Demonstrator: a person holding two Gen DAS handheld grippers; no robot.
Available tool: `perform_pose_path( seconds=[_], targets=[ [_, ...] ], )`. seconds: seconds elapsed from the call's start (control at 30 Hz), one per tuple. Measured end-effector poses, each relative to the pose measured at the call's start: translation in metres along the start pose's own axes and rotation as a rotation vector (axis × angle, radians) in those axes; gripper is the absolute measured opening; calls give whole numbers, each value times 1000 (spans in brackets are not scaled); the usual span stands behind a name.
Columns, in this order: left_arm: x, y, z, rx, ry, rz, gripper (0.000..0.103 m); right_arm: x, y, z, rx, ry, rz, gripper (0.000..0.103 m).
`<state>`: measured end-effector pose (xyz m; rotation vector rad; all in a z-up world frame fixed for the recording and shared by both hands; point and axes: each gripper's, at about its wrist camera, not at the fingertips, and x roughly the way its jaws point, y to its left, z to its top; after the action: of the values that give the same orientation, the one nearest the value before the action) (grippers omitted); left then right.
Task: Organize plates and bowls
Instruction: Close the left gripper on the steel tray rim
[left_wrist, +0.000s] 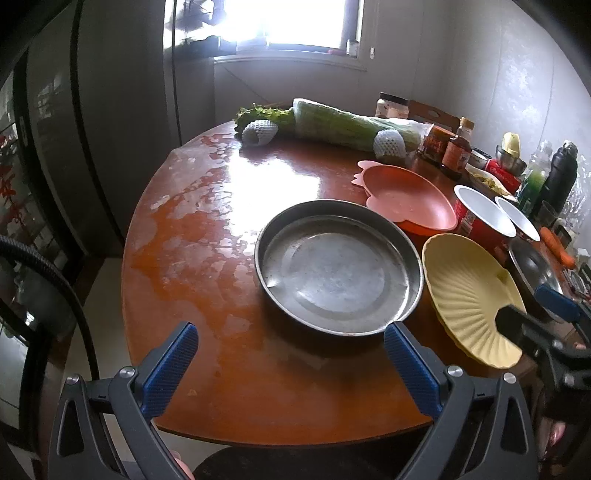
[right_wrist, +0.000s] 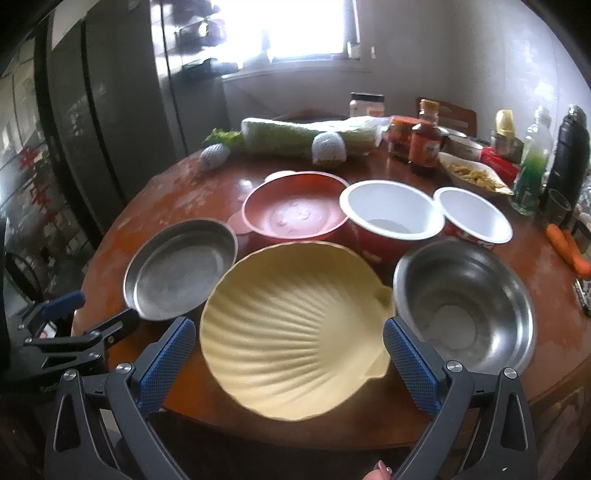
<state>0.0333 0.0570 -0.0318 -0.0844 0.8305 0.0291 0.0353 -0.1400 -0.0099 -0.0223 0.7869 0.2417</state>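
Left wrist view had the left gripper (left_wrist: 290, 341) low over the near edge of the round wooden surface (left_wrist: 207, 258), blue ribbed fingers (left_wrist: 173, 363) spread wide, gripping nothing. Just ahead sat a shallow round steel pan (left_wrist: 338, 267), dull scratched metal, flat bottom. Right of it, touching or nearly so, lay the cream scallop-shell plate (left_wrist: 469, 295), ridged in a fan. Behind: a pink plastic dish (left_wrist: 406, 195) with tab ears, then two white-lined red tubs (left_wrist: 484, 212). Surface finish was worn and blotchy, strong window glare.

Right wrist view showed the right gripper (right_wrist: 290, 341) with fingers (right_wrist: 408, 363) equally wide, straddling the shell plate (right_wrist: 295, 332) without contact that I could confirm. Only this view showed the deep steel bowl (right_wrist: 467, 306) in full, polished and round, right of the plate. Pan (right_wrist: 181, 267) sat left, pink dish (right_wrist: 295, 208) and tubs (right_wrist: 391, 212) behind. Also clearer here: two carrots (right_wrist: 569, 249) at right edge, bottles (right_wrist: 424, 142), wrapped cabbage (right_wrist: 306, 134) at back. Left gripper's dark frame (right_wrist: 85, 332) was visible at lower left.
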Motion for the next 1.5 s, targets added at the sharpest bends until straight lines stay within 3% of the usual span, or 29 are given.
perform_pose_path(
  seconds=[0.2,0.3,0.47,0.67,0.9,1.07,1.17,1.5],
  targets=[
    [8,7,5,-20,10,13,101,14,14,9,-43,5,35,100],
    [12,12,7,-29,20,14,101,24,21,21,-64,6,51,95],
    [17,19,11,-43,23,17,99,52,36,40,-139,44,74,57],
    [30,26,16,-60,60,0,90,85,52,53,-218,97,55,39],
    [38,32,19,-74,82,-5,73,104,59,63,-259,112,53,30],
    [39,31,23,-76,82,-25,53,118,61,63,-268,144,60,19],
    [40,30,25,-76,82,-59,37,121,61,63,-258,148,82,18],
    [42,35,31,-76,79,-52,32,114,65,63,-220,158,132,18]
  ],
)
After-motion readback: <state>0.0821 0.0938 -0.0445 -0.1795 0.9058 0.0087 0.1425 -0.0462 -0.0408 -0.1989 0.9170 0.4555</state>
